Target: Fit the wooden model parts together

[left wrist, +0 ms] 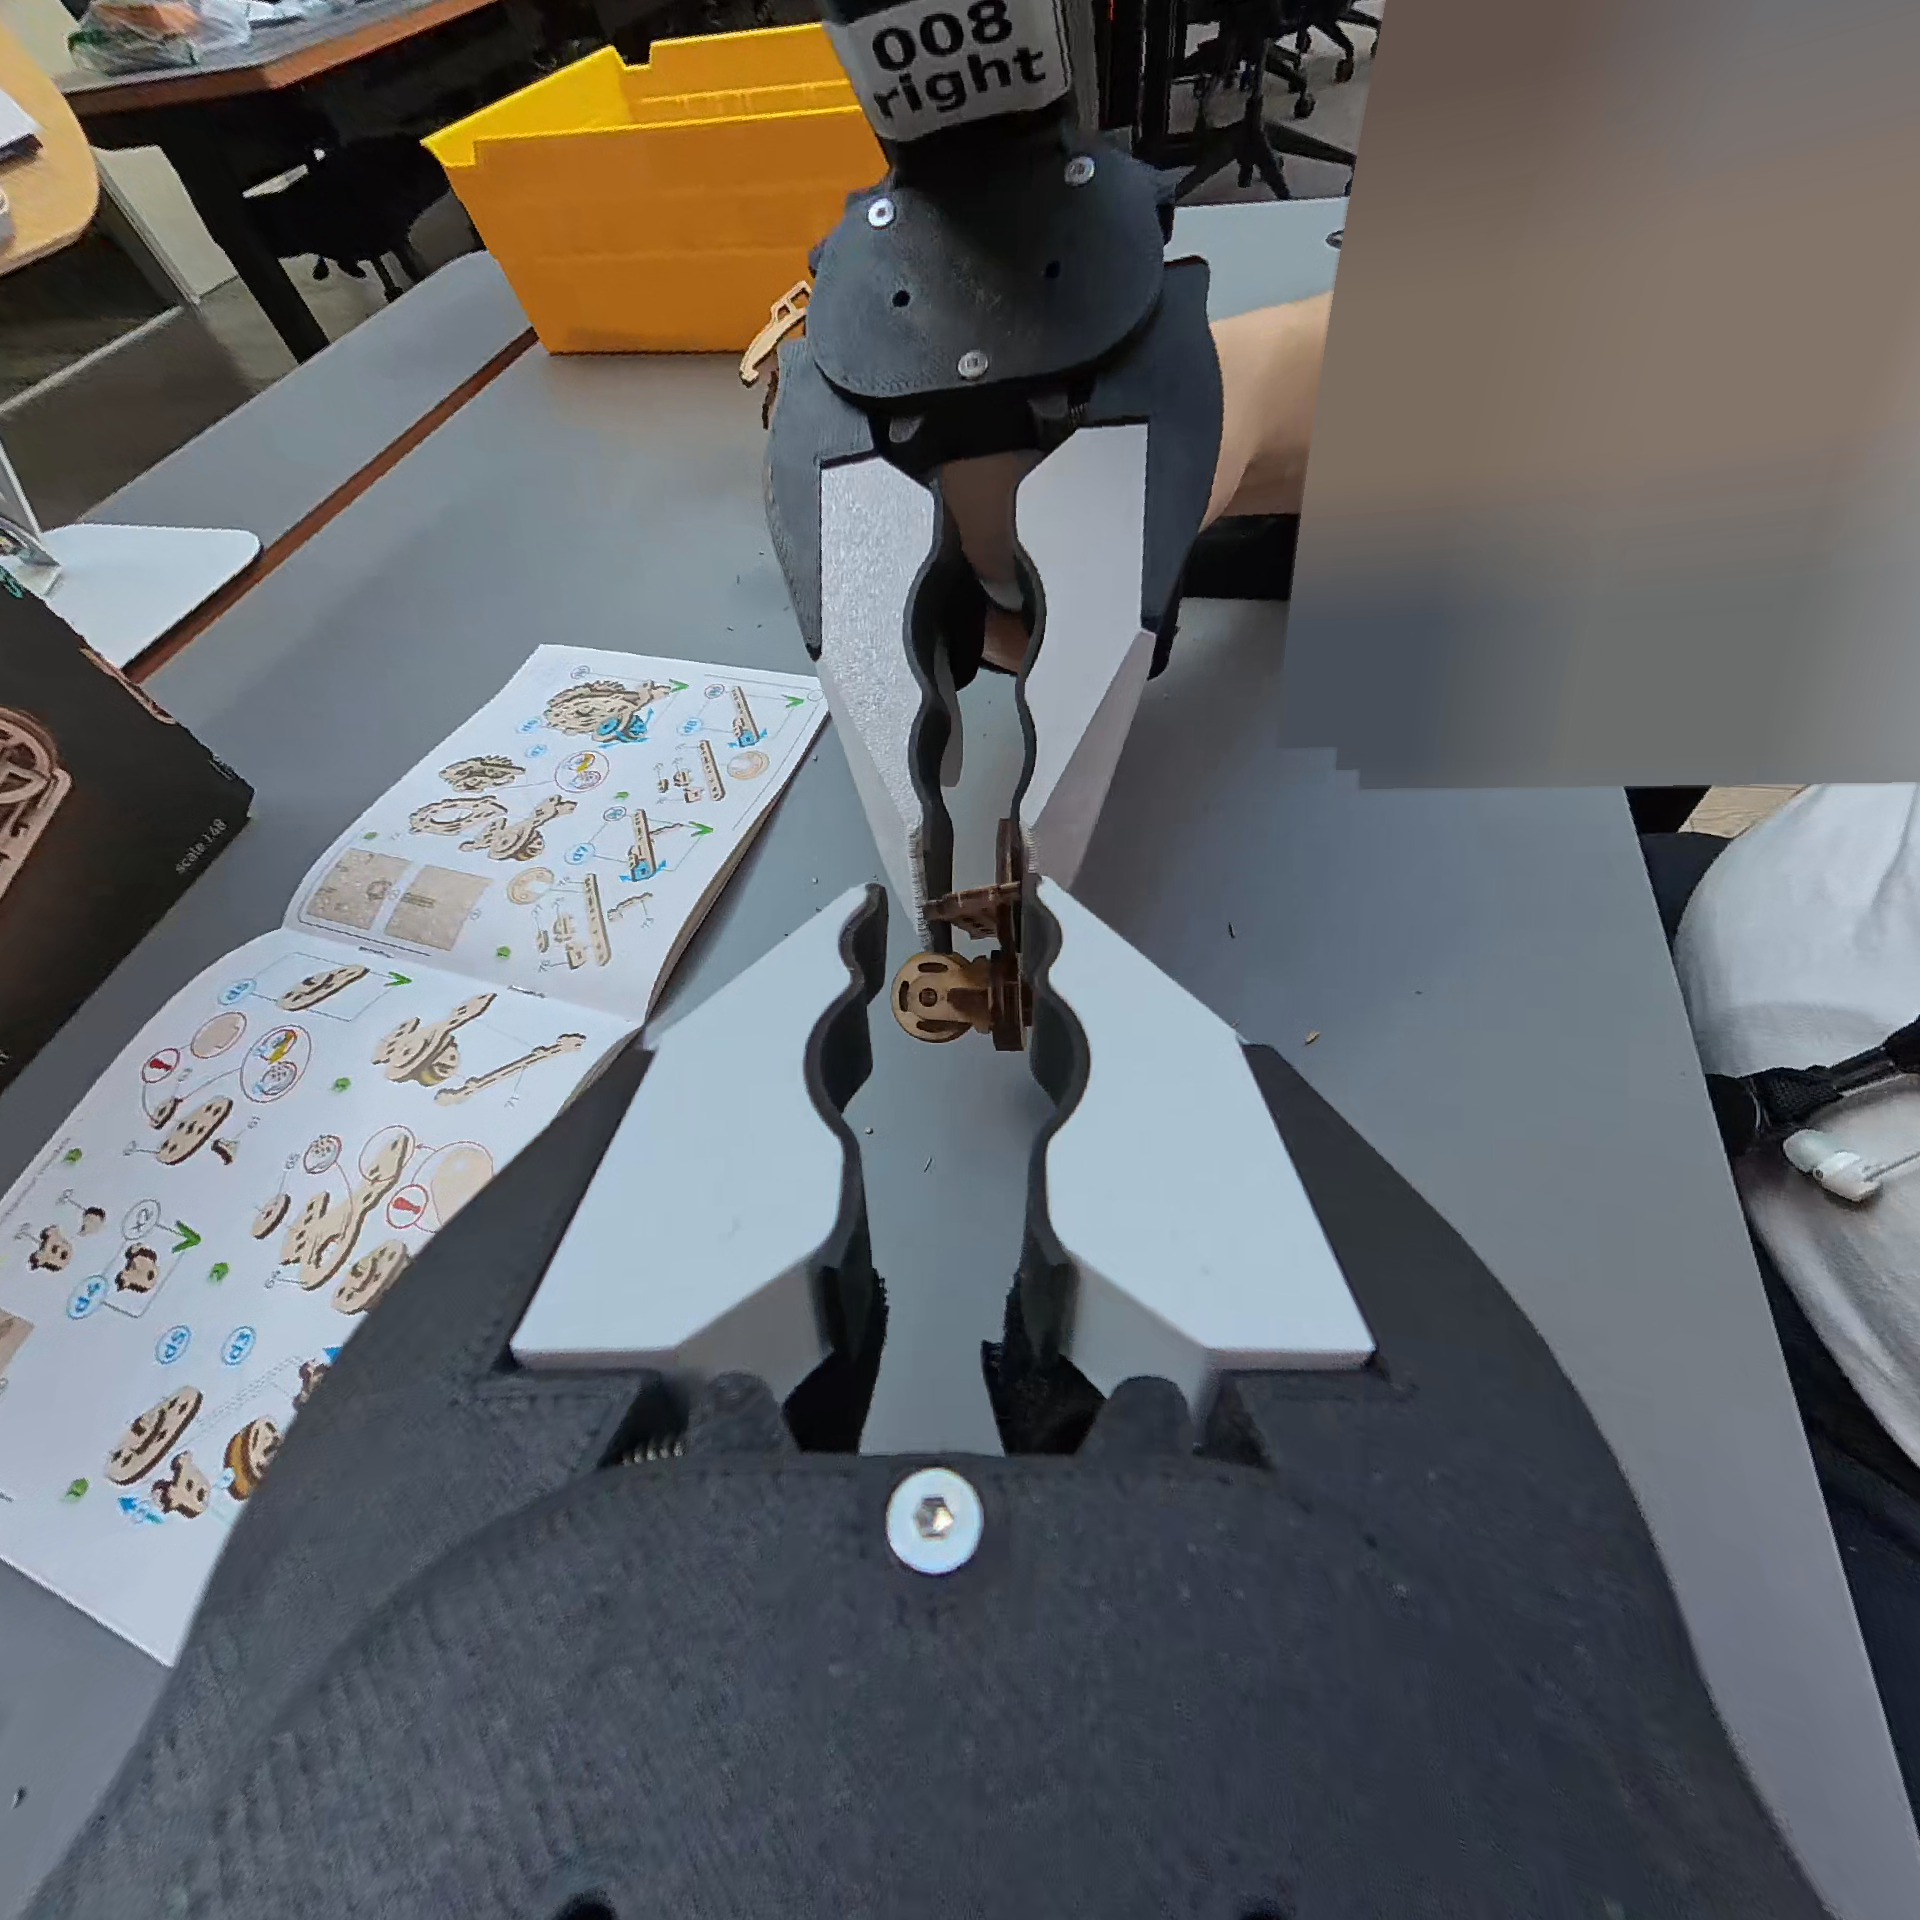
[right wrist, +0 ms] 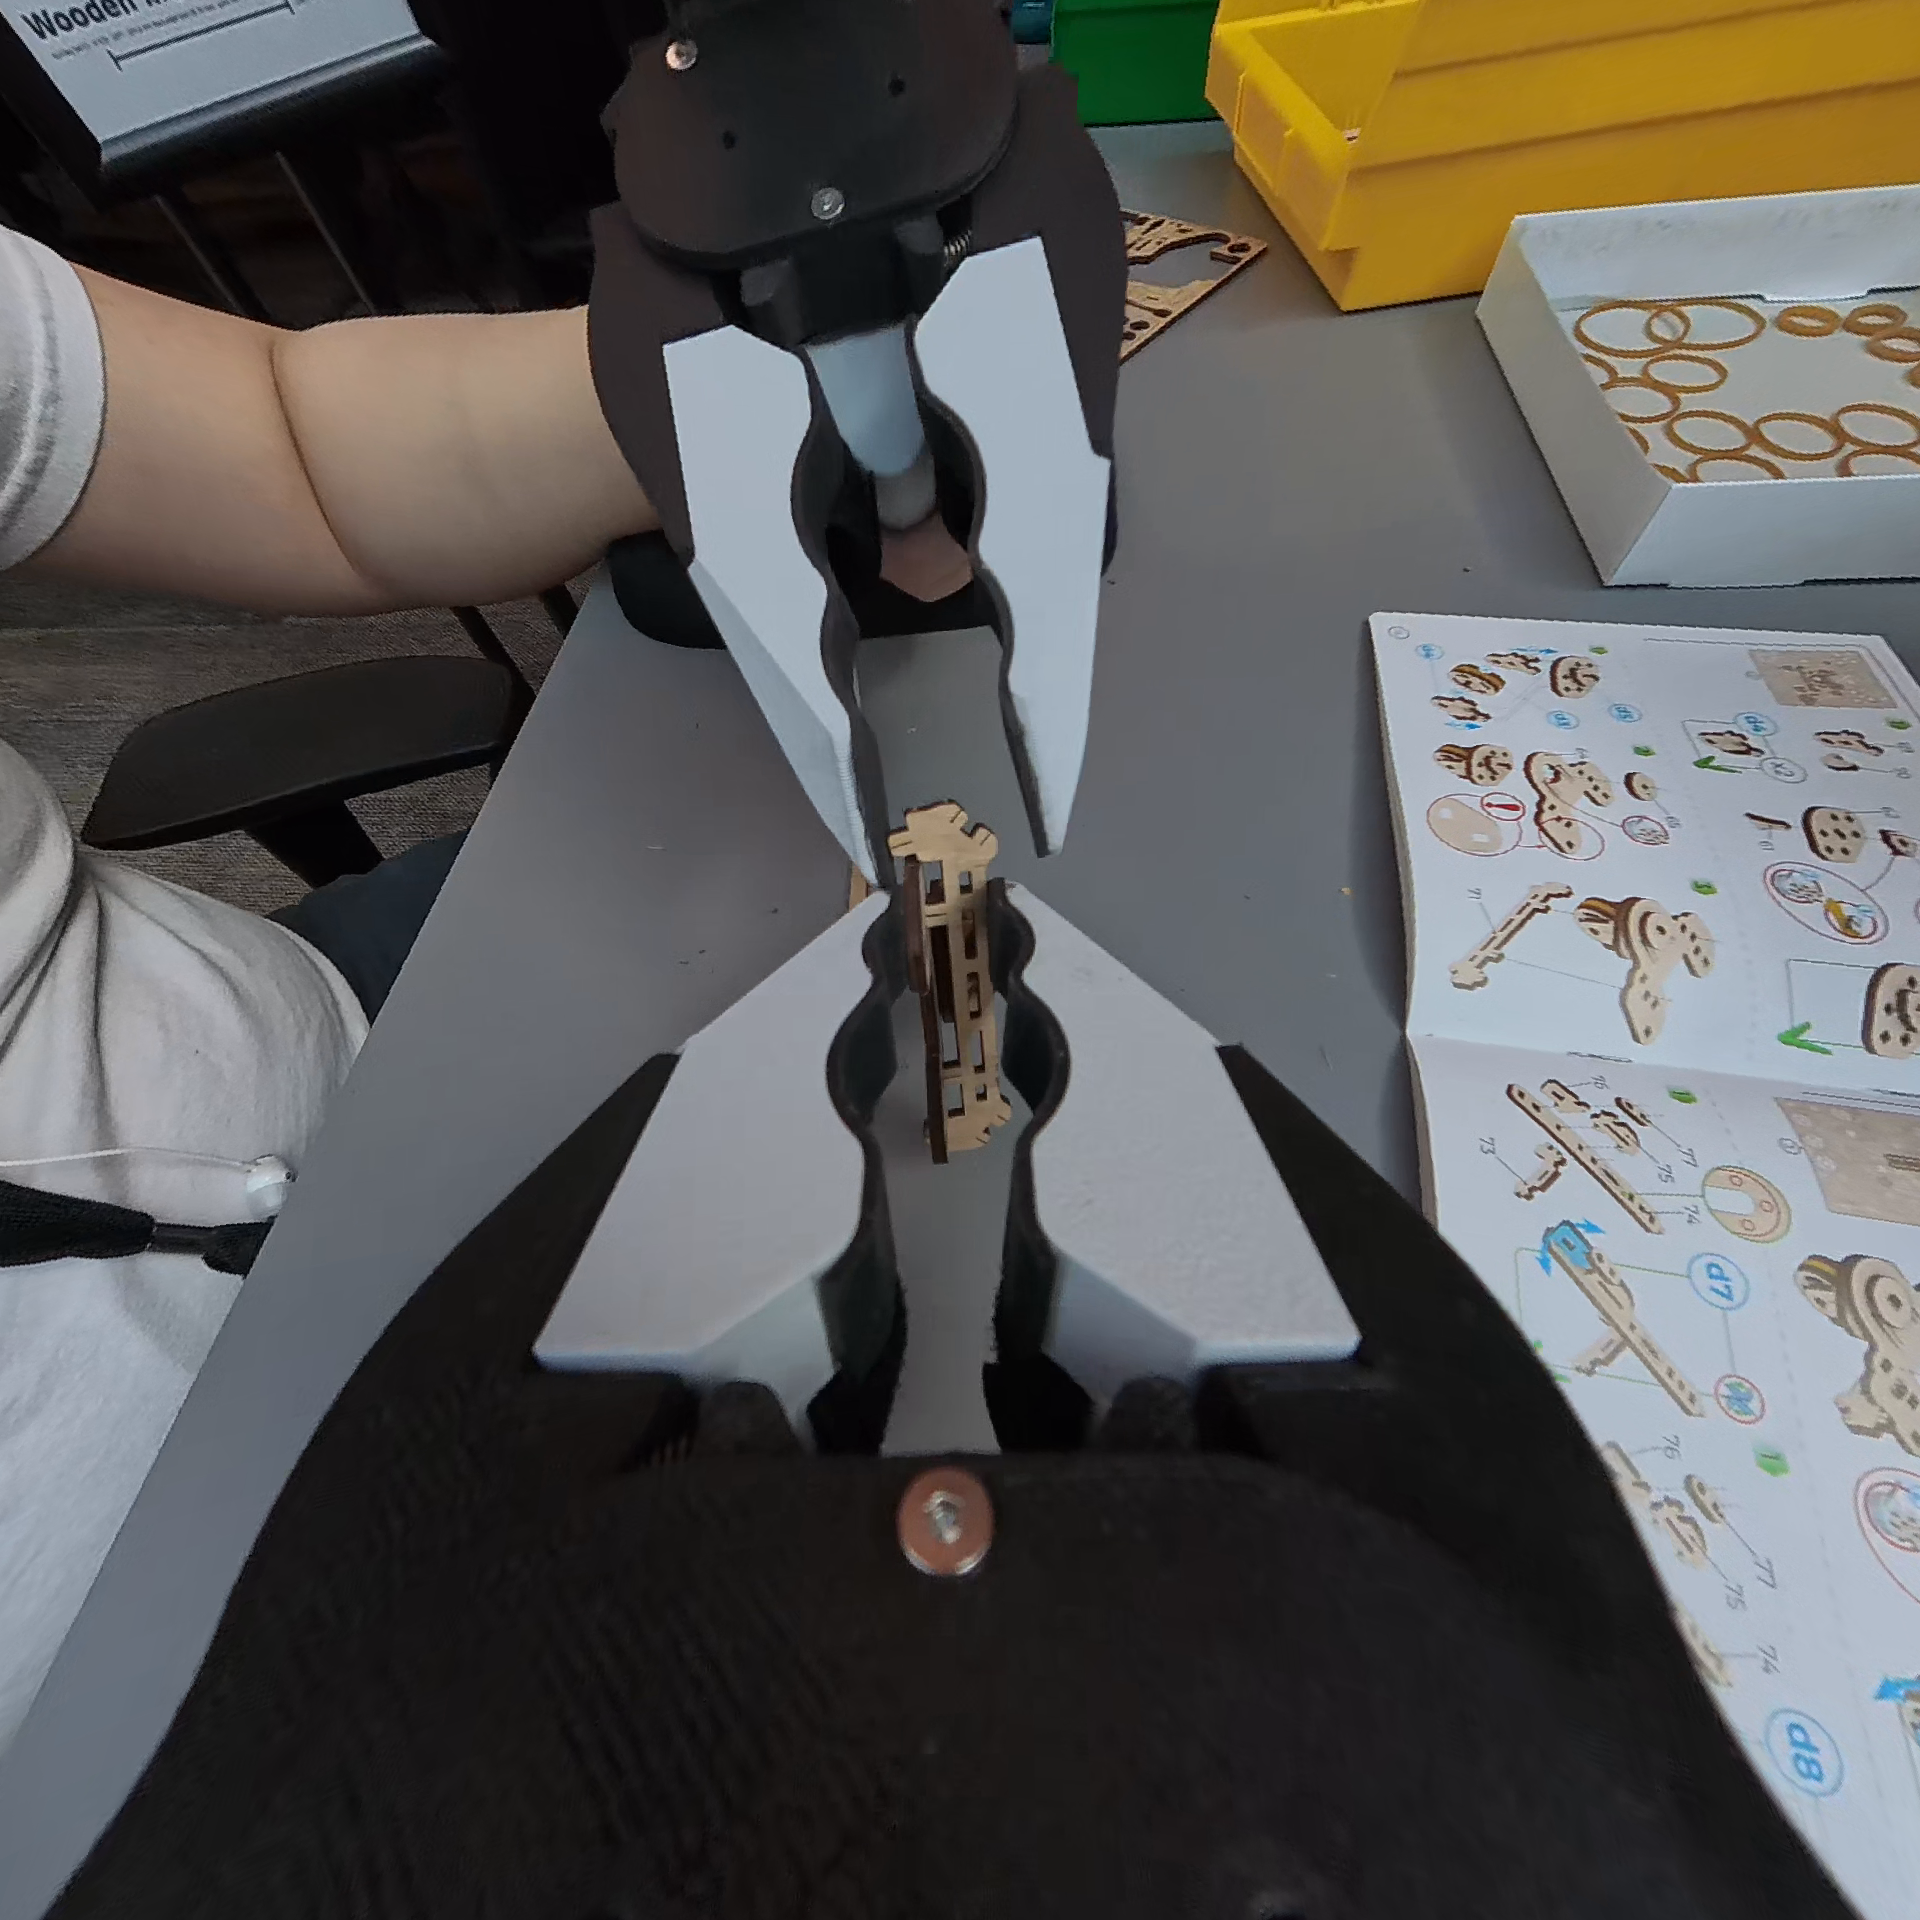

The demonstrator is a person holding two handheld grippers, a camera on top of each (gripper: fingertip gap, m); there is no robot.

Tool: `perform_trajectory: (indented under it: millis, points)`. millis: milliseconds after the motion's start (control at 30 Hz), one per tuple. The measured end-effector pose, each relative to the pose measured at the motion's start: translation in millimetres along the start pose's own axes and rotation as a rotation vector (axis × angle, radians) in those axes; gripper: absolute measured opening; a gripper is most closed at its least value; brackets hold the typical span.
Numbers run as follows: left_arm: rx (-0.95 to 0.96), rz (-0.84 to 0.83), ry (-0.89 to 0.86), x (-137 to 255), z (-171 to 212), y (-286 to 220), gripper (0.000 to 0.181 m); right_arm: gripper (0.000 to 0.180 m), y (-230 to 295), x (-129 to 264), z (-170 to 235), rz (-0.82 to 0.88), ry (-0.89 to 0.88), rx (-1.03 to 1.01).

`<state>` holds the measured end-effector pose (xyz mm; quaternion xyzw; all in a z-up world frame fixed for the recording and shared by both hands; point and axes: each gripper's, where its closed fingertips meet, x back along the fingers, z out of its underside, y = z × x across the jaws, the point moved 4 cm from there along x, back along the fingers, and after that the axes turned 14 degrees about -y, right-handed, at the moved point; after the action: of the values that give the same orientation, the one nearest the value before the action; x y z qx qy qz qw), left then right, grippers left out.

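– Above the grey tabletop (right wrist: pixel 1247 540), near its front edge: where does the work stand?

– The right gripper (right wrist: pixel 948 904) pinches the wooden assembly (right wrist: pixel 956 987), a slotted strip held on edge in mid-air. Its fingers (right wrist: pixel 769 1122) are closed on the strip's flat faces. The left gripper (left wrist: pixel 961 899) faces it tip to tip with its fingers (left wrist: pixel 727 1143) spread, and the round disc (left wrist: pixel 930 997) at the assembly's end sits in the gap. The disc's left side is clear of the pad. The dark part behind it appears to touch the right-hand pad.

– Recommendation for the step?

– In my judgement the left gripper is about to take or press the disc end. It should be centred first, so both pads meet the part together. It should close on flat faces and push straight along the joint. The thin plywood tabs would likely snap if twisted, so the right grip must hold firm.

– Anything not verifiable?

– The joint itself is masked by the fingertips, so I cannot tell whether the disc is fully seated. Both grippers hide the tabletop beneath. A blurred patch covers the left view's upper right. The instruction booklet (right wrist: pixel 1662 935) runs off frame, as does the yellow bin (left wrist: pixel 644 208).
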<state>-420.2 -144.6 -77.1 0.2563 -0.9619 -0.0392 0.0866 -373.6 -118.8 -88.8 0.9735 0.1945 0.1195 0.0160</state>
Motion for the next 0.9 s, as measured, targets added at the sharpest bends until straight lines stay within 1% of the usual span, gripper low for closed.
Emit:
perform_trajectory:
  millis: [167, 367, 467, 600, 700, 767, 900]
  points:
    - [0.004, 0.022, -0.058, 1.6, -5.9, -3.1, 0.016, 0.013, 1.5, 1.9, -5.8, -0.020, -0.052, -0.039]
    - [0.028, 0.005, -0.159, 7.1, -22.0, -1.6, 0.015, 0.014, 4.5, 5.6, -20.2, -0.043, -0.160, -0.046]
    - [0.047, -0.008, -0.199, 11.5, -27.3, 2.0, 0.015, 0.019, 2.8, 5.7, -18.3, -0.039, -0.154, -0.057]
    - [0.055, -0.014, -0.228, 13.1, -30.2, 2.3, 0.016, 0.013, 2.0, 7.2, -24.7, -0.047, -0.207, -0.085]
    - [0.059, -0.019, -0.266, 13.0, -34.0, 1.5, 0.017, 0.013, 3.2, 8.6, -29.0, -0.045, -0.238, -0.072]
    - [0.093, -0.008, -0.264, 11.0, -32.1, 0.5, 0.021, 0.013, 4.9, 8.8, -31.9, -0.044, -0.251, -0.055]
    - [0.101, 0.002, -0.285, 9.0, -33.7, -1.9, 0.015, 0.013, 7.6, 9.1, -35.7, -0.036, -0.265, 0.006]
